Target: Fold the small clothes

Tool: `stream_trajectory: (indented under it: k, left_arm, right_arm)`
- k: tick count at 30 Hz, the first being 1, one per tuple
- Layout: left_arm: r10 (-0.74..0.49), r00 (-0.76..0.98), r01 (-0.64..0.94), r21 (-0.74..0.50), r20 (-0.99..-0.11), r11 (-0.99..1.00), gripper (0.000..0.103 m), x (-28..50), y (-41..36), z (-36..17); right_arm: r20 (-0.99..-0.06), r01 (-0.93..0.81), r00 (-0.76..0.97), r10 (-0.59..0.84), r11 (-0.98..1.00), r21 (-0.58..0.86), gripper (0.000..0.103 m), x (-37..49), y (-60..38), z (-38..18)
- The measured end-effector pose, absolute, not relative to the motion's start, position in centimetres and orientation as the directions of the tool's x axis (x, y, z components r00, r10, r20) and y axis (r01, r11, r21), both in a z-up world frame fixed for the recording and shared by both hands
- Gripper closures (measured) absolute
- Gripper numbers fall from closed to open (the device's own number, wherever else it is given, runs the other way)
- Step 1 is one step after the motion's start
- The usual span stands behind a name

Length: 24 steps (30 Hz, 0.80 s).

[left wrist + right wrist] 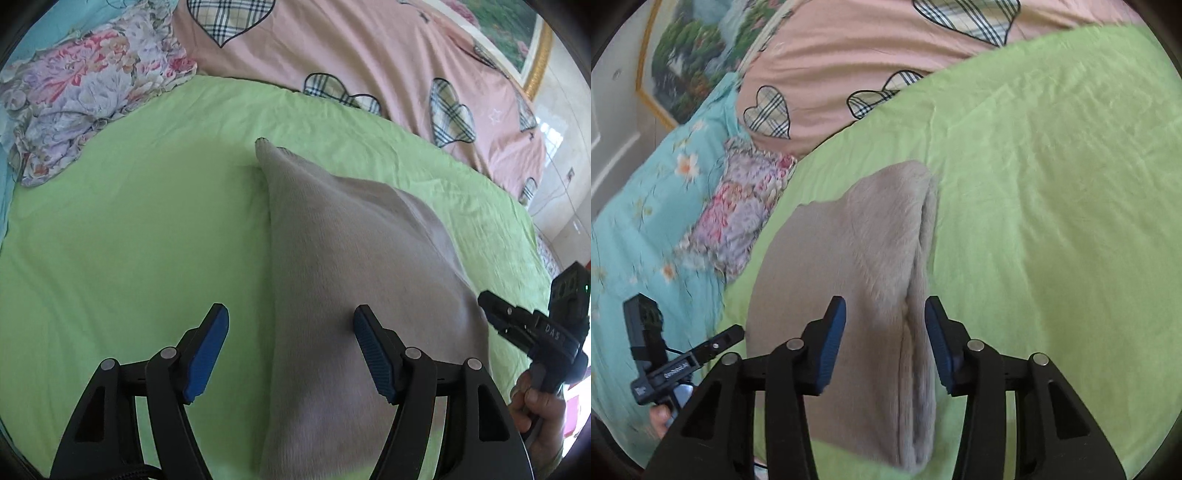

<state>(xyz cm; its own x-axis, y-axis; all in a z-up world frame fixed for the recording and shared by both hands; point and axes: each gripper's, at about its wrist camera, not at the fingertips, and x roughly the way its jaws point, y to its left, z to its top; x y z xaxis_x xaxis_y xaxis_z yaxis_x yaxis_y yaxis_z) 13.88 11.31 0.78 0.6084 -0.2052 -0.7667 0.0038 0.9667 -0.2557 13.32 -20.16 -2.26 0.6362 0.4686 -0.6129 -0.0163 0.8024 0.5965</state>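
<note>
Left wrist view catches the right hand-held gripper (489, 301) at the right edge of the frame, its tips too hidden to tell how they sit; right wrist view alone shows the garment's folded edge, with the left hand-held gripper (738, 330) at lower left. One beige garment (351, 295) lies on the green sheet (129, 240), centre frame. Two hand-held grippers: the left (290, 325) spread wide, one finger over cloth; the right (884, 317) spread, straddling the fold, pinching nothing.
</note>
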Motion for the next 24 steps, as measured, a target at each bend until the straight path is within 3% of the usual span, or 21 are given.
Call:
stream_trajectory:
  k: [2,5,9,11,15,18,24]
  left_arm:
    - [-0.214,0.595,-0.002,-0.267,-0.775,0.964,0.029,15.5,11.7,0.3]
    - [-0.157,0.588,-0.038,-0.221,-0.794,0.975,0.028,16.5,11.8,-0.6]
    - [-0.114,0.592,-0.024,-0.159,-0.798,0.987,0.028,16.6,11.3,-1.2]
    - [-0.126,0.584,-0.016,-0.167,-0.802,0.986,0.028,16.8,11.2,-1.6]
    - [-0.132,0.586,-0.016,-0.174,-0.799,0.985,0.028,16.4,10.9,-1.9]
    - [-0.147,0.597,-0.010,-0.191,-0.788,0.982,0.028,15.2,11.1,-0.9]
    - [-0.088,0.625,0.017,-0.100,-0.775,0.995,0.030,10.9,9.9,1.0]
  right_arm:
    - [-0.628,-0.008,0.599,0.497,0.788,0.615,0.057,14.8,-19.9,-3.2]
    - [-0.660,-0.016,0.557,0.504,0.801,0.599,0.067,15.9,-18.7,-4.3]
    - [-0.675,-0.107,0.593,0.439,0.874,0.474,0.078,15.4,-16.6,-2.1]
    - [-0.705,-0.099,0.579,0.410,0.893,0.439,0.078,15.8,-16.7,-3.0]
    - [-0.692,-0.066,0.570,0.443,0.864,0.499,0.077,16.1,-18.2,-4.9]
    - [-0.681,-0.061,0.581,0.446,0.858,0.510,0.074,15.4,-18.5,-3.9]
    - [-0.642,-0.060,0.634,0.430,0.856,0.513,0.074,11.9,-18.9,-0.7]
